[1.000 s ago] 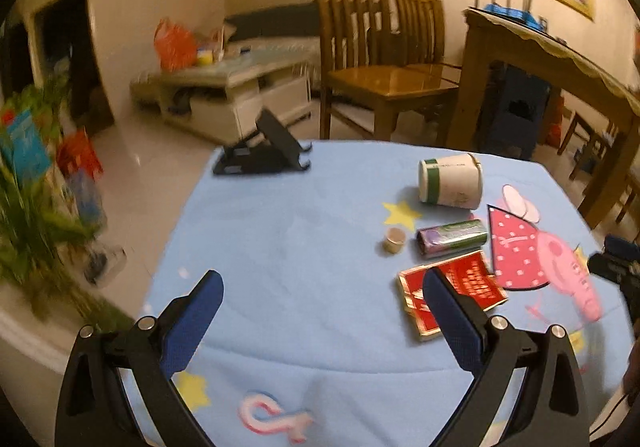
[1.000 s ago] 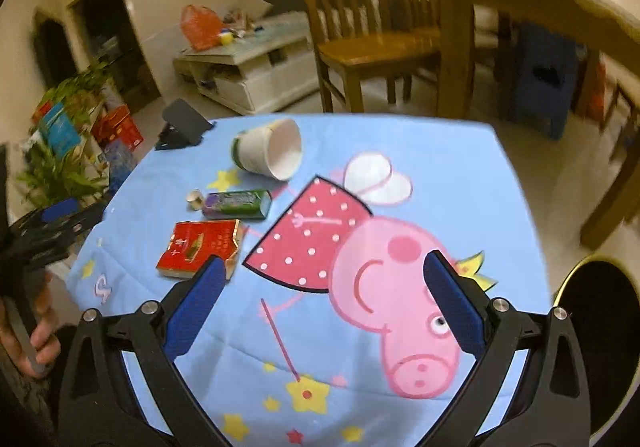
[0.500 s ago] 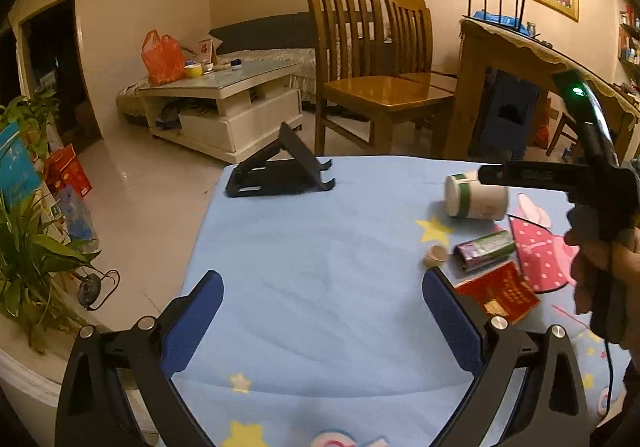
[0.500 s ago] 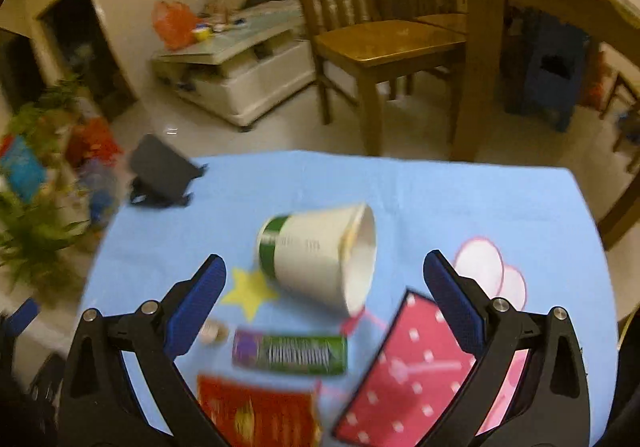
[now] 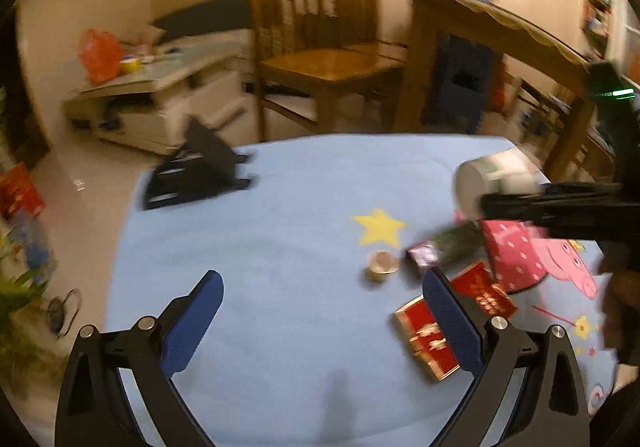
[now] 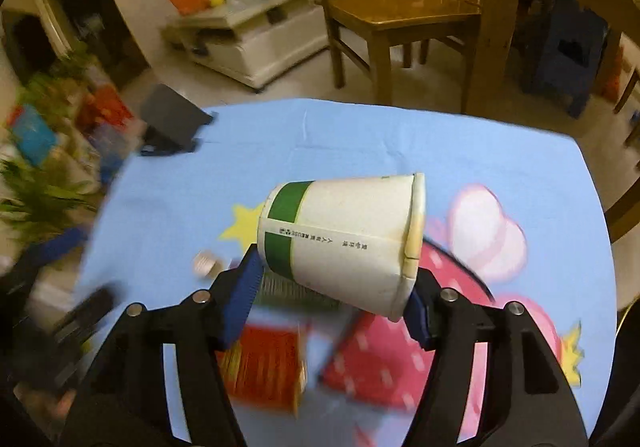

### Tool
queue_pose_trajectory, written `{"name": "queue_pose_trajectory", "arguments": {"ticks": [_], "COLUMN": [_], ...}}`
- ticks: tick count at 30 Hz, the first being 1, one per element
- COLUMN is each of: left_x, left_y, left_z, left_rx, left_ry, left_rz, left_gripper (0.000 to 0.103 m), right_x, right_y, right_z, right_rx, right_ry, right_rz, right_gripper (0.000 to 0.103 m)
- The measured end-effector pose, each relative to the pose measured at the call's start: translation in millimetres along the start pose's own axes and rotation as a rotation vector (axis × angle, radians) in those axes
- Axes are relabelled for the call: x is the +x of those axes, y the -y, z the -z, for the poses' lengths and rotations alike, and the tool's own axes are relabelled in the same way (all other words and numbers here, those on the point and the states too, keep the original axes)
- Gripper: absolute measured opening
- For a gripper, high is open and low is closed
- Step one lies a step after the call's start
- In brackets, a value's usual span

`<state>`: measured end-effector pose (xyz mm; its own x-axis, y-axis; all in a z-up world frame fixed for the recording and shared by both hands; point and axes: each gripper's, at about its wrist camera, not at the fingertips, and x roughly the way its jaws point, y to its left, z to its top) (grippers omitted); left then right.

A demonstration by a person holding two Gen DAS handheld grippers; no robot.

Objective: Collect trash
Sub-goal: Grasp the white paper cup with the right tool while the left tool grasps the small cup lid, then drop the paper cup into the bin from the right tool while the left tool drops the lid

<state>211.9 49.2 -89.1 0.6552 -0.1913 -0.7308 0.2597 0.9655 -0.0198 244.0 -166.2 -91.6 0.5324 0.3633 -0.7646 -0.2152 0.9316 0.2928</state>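
The paper cup (image 6: 344, 239), white with a green band, is lying on its side and is bracketed by the right claw (image 6: 334, 297): its base is touched by the left blue pad (image 6: 240, 299) and its rim by the right one, so it appears to be pinched end to end, though how firm the squeeze is cannot be judged. Whether the cup is already off the desk (image 6: 360, 135) cannot be told; in the left wrist view it (image 5: 492, 183) seems to sit slightly above the blue cartoon cloth.

The left claw (image 5: 326, 321) is spread wide and nothing is held between its pads. Just ahead and to its right a small round cap (image 5: 382, 267) is seen, beyond that a dark green-and-purple wrapped packet (image 5: 444, 247), and against its right pad a red and gold box (image 5: 428, 339). A black folding stand (image 5: 196, 171) is well ahead to the left.

The step in hand is judged to be the pickup of the first piece of trash, with the grasp being completed. Next, a lift clear of the cloth is called for, then a carry to a bin, which is not shown in either view. Because thin paper walls are held lengthwise, gentle pressure is advisable so the cup is neither crushed nor popped out. The cap, packet and box are still to be collected.
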Motion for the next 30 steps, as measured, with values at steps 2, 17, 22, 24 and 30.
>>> {"name": "queue_pose_trajectory", "arguments": {"ticks": [2, 17, 22, 24, 30], "left_x": [18.0, 66.0, 51.5, 36.8, -24.4], "left_y": [11.4, 32.0, 51.1, 41.8, 50.4], "left_z": [-3.5, -3.6, 10.4, 9.4, -9.2], "left_rx": [0.041, 0.102, 0.153, 0.086, -0.009], "left_ry": [-0.034, -0.124, -0.125, -0.111, 0.028], "left_rz": [0.032, -0.037, -0.123, -0.088, -0.157], "left_gripper": [0.096, 0.018, 0.018, 0.018, 0.018], "right_x": [-27.6, -80.2, -98.1, -105.1, -143.0], "right_y": [18.5, 67.3, 78.3, 82.3, 104.7], "right_z": [9.8, 33.2, 38.1, 38.6, 44.2], "right_rx": [0.051, 0.16, 0.171, 0.172, 0.168], "right_ry": [0.041, 0.159, 0.197, 0.215, 0.307], "right_rz": [-0.068, -0.171, -0.143, -0.125, -0.065], "right_gripper": [0.062, 0.062, 0.062, 0.062, 0.062]}}
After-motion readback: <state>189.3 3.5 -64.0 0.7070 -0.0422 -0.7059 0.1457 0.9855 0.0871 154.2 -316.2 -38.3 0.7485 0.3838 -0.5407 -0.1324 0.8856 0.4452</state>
